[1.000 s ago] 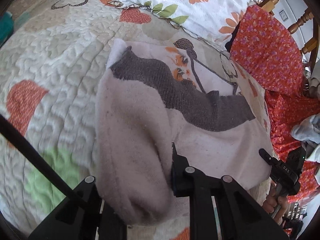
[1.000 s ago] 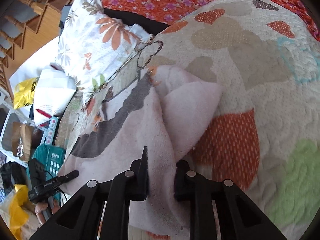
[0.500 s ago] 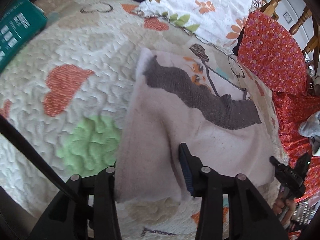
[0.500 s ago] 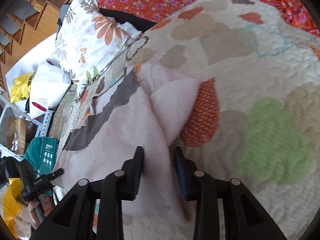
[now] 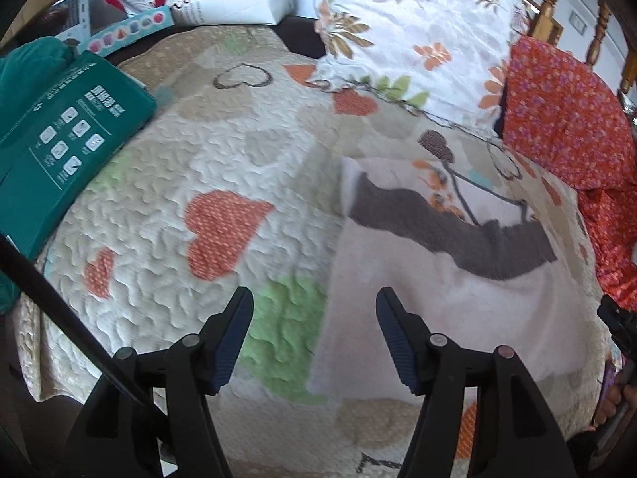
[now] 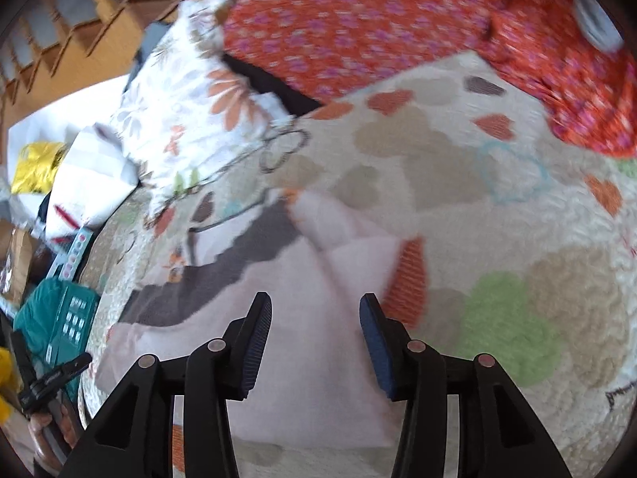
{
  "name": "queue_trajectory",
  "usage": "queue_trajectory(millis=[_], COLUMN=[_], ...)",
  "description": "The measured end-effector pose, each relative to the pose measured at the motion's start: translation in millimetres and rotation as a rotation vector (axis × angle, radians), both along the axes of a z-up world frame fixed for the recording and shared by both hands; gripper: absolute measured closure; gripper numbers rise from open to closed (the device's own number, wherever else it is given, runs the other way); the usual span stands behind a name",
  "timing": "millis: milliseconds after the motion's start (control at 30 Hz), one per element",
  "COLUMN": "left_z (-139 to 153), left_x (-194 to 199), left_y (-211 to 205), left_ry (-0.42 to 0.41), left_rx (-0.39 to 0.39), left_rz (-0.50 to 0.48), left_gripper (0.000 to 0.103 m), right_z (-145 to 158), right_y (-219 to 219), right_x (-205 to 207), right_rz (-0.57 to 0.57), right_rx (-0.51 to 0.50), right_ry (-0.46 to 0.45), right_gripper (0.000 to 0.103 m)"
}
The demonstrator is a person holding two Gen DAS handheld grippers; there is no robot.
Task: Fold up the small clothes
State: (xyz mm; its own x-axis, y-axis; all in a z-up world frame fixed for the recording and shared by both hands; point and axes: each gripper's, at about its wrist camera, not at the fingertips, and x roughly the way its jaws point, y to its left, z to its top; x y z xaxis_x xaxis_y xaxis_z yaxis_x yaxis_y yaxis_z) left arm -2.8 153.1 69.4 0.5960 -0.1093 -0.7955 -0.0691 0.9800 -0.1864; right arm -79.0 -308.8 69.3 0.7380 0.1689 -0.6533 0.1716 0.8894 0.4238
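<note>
Pale pink garment (image 5: 458, 302) with grey band lying flat on heart-print quilt (image 5: 223, 167), left gripper (image 5: 314, 338) released beside its edge, right gripper (image 6: 315, 342) released above it

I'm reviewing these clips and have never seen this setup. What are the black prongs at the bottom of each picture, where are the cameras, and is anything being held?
There is no robot here. A person holds a two-finger gripper in each hand, and a wide-angle camera on each one looks forward along its fingers. The black prongs are those fingers.

One picture comes from the left gripper, the other from the right gripper. Both stand open and hold nothing.

Beneath them is a quilted bedspread with heart patches. On it lies a small pale pink garment with a grey band, lying flat with one side folded over. Around it are a flowered pillow, a red flowered cloth and a green box. The right view is blurred.
</note>
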Motion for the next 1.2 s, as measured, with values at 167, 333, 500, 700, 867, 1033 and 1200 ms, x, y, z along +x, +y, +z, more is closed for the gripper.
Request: queue_trajectory(millis=[167,333,500,700,867,1033,1200], left_z=[-6.3,-19.4,-21.1,-27.4,-27.8,-29.2,-32.3], left_x=[0.6,3.5,1.3,2.4,1.0,-0.7,0.3], left_y=[7.4,18.6,27.6,30.9,25.2,27.8,31.9], left_ry=[-0.030,-0.008,-0.009,0.016,0.013,0.016,0.031], left_rx=[0.005,-0.061,-0.105,-0.166,-0.133,-0.122,-0.154], left_rz=[0.020,0.068,0.097,0.114,0.107,0.113,0.126], left_gripper=[0.039,0.039,0.038,0.038,0.037,0.037,0.037], right_z=[-0.1,-31.7,-49.7,-20.4,-10.8,-37.4,-45.9], right_y=[47.4,58.7,24.2,27.4,56.5,66.4,49.0], right_x=[32.1,69.4,75.6,56.2,56.3,61.7,57.9], right_rz=[0.131,0.120,-0.022,-0.064,0.024,0.062,0.034], right_rx=[-0.031,-0.069,-0.071,-0.136,-0.177,-0.195,-0.173], right_ry=[0.003,0.102,0.162,0.106,0.067,0.129,0.136], right_gripper=[0.061,0.062,0.087,0.083,0.080,0.080,0.081])
